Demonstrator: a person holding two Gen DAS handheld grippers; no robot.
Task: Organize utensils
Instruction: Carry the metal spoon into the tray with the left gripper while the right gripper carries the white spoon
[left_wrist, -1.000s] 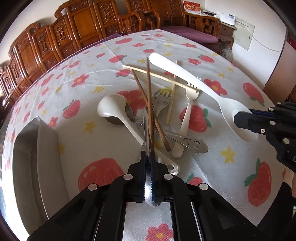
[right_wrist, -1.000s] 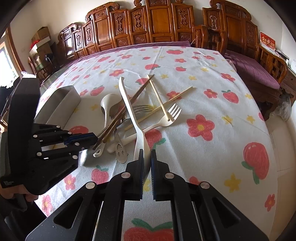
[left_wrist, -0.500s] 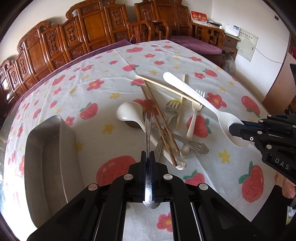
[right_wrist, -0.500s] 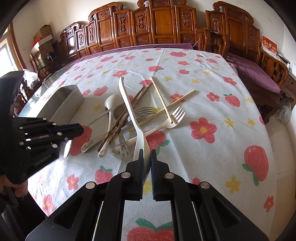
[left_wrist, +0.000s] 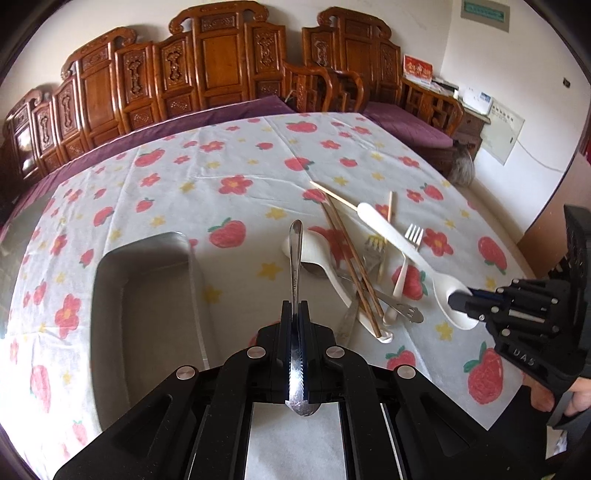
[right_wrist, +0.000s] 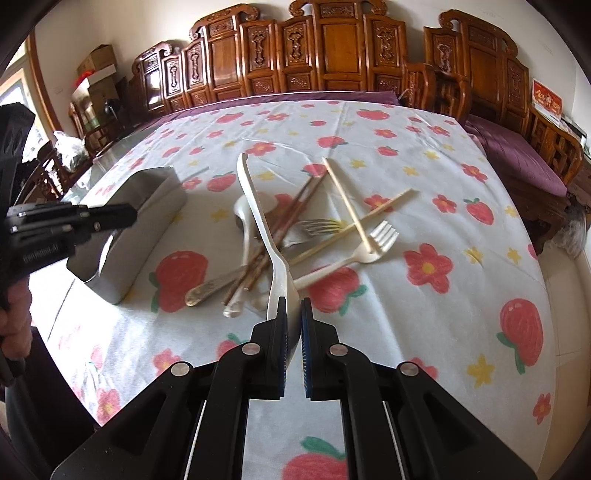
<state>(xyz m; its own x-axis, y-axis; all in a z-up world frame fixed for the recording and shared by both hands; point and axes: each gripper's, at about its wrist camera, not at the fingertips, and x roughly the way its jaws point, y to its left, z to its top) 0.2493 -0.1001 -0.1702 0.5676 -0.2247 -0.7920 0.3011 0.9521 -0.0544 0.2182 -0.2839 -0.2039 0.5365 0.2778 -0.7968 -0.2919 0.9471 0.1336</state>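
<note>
A steel spoon (left_wrist: 295, 258) is pinched edge-on in the left gripper (left_wrist: 294, 314), raised beside the metal tray (left_wrist: 147, 295). A white plastic spoon (right_wrist: 258, 221) is clamped by its bowl in the right gripper (right_wrist: 293, 314), above the utensil pile (right_wrist: 295, 236).

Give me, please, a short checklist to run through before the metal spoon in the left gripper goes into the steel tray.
1. Left gripper shut on metal spoon: ok.
2. Spoon lifted out of the utensil pile: ok.
3. Steel tray holds nothing in its visible part: ok.
4. Spoon over the tray: not ok, it is beside the rim.
5. Right gripper shut on white ladle: ok.
6. Ladle free of the pile: cannot tell.
</note>
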